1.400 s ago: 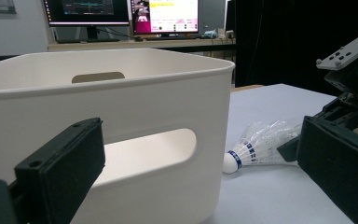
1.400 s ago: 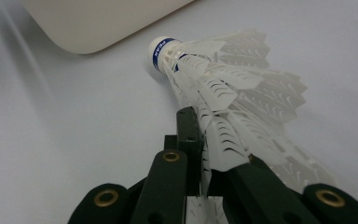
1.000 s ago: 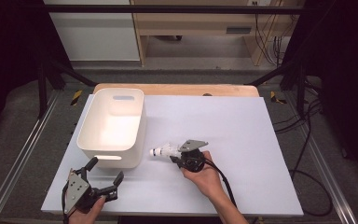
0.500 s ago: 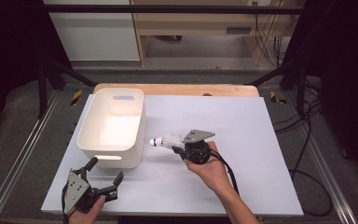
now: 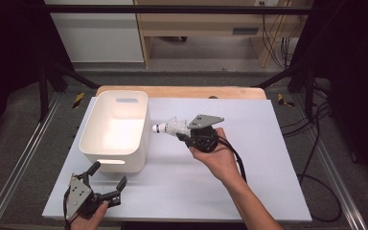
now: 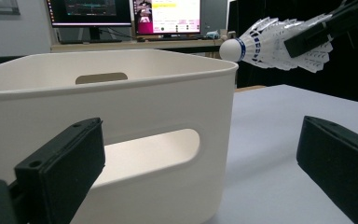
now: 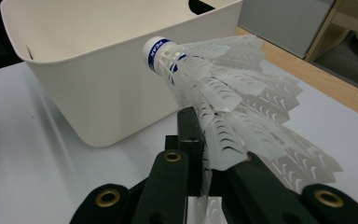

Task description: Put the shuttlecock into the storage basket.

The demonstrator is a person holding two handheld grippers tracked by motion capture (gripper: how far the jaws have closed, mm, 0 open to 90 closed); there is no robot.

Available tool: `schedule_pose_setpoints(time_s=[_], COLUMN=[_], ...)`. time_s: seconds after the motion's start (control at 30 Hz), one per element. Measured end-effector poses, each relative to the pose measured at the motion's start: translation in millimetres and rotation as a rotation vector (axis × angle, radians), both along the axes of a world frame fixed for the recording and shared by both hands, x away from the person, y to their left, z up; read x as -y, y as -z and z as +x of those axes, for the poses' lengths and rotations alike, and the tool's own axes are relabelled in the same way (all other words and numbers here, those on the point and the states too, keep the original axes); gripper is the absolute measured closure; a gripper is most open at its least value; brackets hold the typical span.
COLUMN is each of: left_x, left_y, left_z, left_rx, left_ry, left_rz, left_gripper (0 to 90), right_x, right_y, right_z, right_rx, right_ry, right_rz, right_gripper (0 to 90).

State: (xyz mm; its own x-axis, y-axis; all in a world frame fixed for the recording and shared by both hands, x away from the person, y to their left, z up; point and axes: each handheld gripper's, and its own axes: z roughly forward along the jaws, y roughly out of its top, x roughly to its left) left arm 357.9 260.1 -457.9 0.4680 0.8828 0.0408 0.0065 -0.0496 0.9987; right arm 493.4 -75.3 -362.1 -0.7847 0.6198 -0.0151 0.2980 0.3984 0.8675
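Right gripper (image 5: 184, 130) clamped on shuttlecock (image 5: 170, 127), fingers (image 7: 235, 175) pinching the feather skirt edgewise, closed nearly all the way. Shuttlecock lifted clear off the bench (image 5: 249, 182), roughly level, white cork tip with blue band aimed at the white bin (image 5: 115, 132). Cork just beside the bin's right wall near rim height, not touching, not over the opening. Feathers squashed a bit where the fingers bite.

Left gripper (image 5: 106, 184) low at the bench's near-left corner, held in hand (image 5: 88, 218), fingers (image 6: 60, 172) spread wide, nothing between them. Aimed at the bin's near wall with its slot handle; close to that wall but apart from it.

Bin upright on the left half of the bench, toward the far-left corner; interior looks empty as far as visible. Right hand (image 5: 215, 160) around mid-bench, cable (image 5: 237, 160) trailing back over the wrist. Wooden board (image 5: 182, 92) along the bench's far edge. Monitors (image 6: 126, 11) in the left gripper view's background.
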Motion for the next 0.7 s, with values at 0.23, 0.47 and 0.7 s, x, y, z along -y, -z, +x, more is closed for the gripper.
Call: schedule_pose_setpoints(time_s=[0.23,0.47,0.7], left_x=[0.1,2.4,1.9], left_y=[0.6,1.2,1.9], left_z=[-0.2,0.2,0.8], left_rx=[-0.002,-0.002,-0.004], left_ry=[-0.004,0.000,-0.001], left_rz=[0.003,0.015,0.012], left_gripper=[1.0,1.0,1.0], right_x=[-3.6,-5.0,-6.1], right_y=[-6.0,-13.0,-24.9], right_z=[9.4,20.6,25.5], right_rx=[-0.020,-0.039,-0.026], right_ry=[0.008,0.021,0.025], right_rz=[0.013,0.028,0.020], right_gripper=[89.3,89.3,89.3])
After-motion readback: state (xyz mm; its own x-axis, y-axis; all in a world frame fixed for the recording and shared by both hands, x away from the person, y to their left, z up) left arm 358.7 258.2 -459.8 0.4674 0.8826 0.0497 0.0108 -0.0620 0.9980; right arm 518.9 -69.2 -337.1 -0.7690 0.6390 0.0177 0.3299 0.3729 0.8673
